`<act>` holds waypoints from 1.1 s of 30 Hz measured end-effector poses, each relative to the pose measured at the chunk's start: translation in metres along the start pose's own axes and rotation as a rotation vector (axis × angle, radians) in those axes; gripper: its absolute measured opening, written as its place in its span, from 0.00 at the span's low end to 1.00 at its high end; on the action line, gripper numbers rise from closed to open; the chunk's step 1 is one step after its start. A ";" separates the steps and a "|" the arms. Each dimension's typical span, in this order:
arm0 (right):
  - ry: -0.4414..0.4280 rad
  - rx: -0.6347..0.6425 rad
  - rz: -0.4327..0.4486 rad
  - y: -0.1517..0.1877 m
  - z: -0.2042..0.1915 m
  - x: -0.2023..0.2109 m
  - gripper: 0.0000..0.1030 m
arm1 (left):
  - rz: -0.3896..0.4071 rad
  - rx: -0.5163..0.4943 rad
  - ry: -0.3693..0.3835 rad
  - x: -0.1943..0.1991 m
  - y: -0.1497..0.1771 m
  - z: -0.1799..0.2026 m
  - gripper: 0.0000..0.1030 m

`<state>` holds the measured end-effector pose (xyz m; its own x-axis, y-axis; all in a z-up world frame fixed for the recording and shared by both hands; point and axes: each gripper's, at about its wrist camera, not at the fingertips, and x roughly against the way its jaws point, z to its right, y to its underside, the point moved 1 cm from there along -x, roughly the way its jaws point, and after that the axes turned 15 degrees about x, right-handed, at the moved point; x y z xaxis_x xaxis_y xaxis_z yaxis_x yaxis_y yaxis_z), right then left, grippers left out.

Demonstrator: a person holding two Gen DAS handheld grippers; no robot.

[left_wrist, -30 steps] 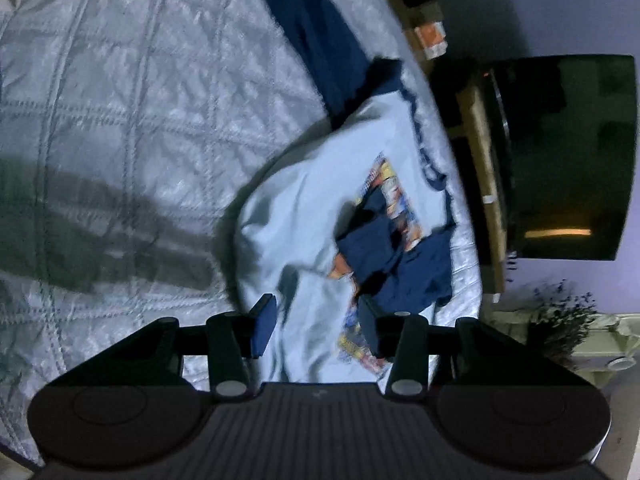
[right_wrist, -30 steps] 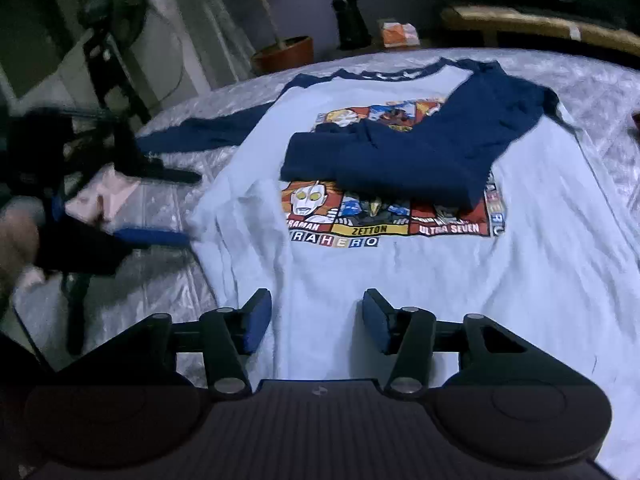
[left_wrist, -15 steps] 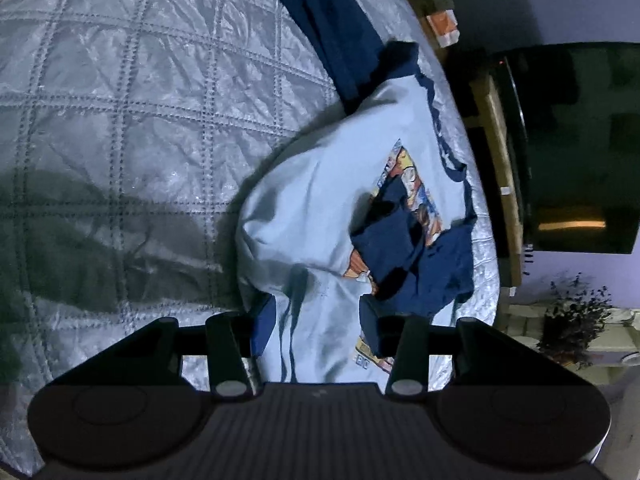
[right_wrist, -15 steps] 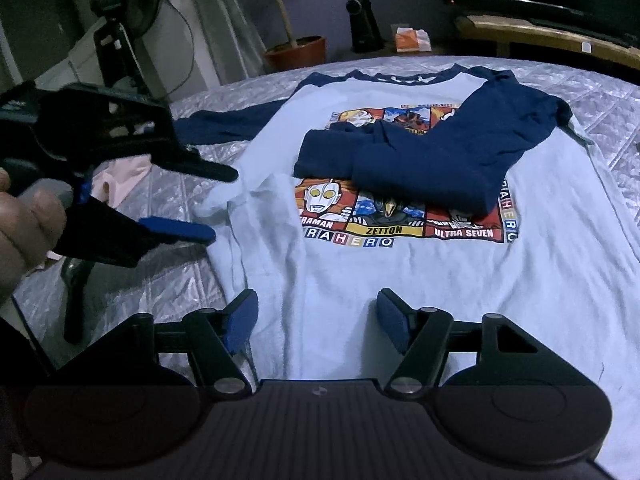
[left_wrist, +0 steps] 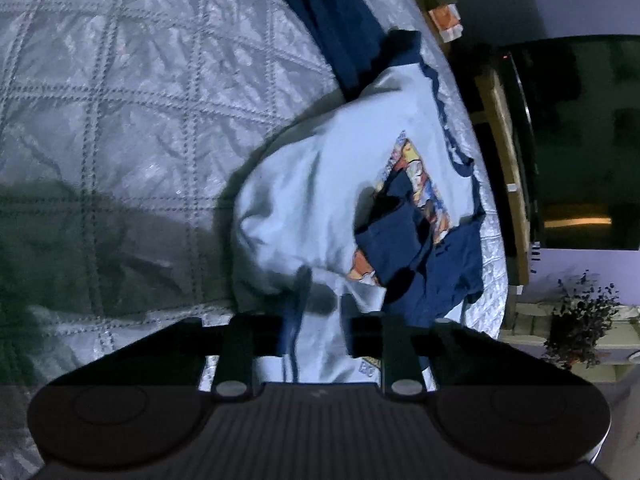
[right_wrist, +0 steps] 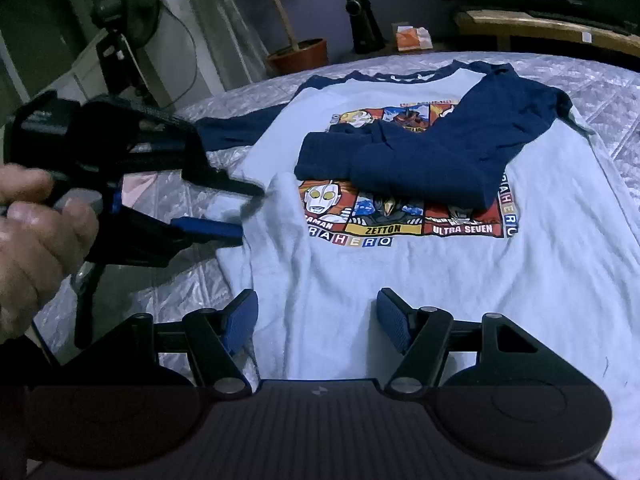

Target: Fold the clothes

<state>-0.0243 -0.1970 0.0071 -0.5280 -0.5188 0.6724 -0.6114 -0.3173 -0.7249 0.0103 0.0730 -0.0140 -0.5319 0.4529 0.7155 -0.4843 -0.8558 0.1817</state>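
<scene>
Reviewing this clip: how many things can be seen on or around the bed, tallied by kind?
Shirt on the bed: 1
Fan: 1
Plant pot: 1
Orange box: 1
Speaker: 1
Grippers: 2, left gripper with jaws closing at the shirt's side edge, right gripper open
Total: 7

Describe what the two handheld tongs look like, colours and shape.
Both tongs are matte black plastic with two angled fingers carrying blue ribbed pads and silver pivot screws, set in front of a ribbed black body with round side housings. The right tongs show this best; the left tongs match them. No sleeve or cable shows.
</scene>
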 end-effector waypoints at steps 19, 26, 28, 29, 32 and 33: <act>0.023 -0.422 0.085 0.017 0.063 0.026 0.72 | 0.075 -0.058 -0.012 0.043 0.002 -0.010 0.00; 0.021 -0.444 0.099 0.022 0.062 0.027 0.73 | -0.018 0.011 0.034 0.024 0.005 -0.017 0.12; 0.015 -0.444 0.103 0.022 0.063 0.027 0.73 | -0.018 0.054 0.061 0.021 0.004 -0.020 0.24; 0.014 -0.442 0.104 0.022 0.063 0.027 0.73 | -0.018 0.069 0.078 0.019 0.003 -0.020 0.28; 0.015 -0.433 0.104 0.020 0.062 0.026 0.75 | -0.014 0.074 0.111 0.017 0.003 -0.017 0.39; 0.015 -0.431 0.105 0.019 0.062 0.025 0.76 | -0.011 0.066 0.112 0.016 0.004 -0.016 0.39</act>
<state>-0.0128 -0.2656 0.0007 -0.6068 -0.5180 0.6029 -0.7424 0.0984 -0.6627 -0.0109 0.0805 -0.0128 -0.6029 0.4844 0.6339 -0.4455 -0.8636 0.2362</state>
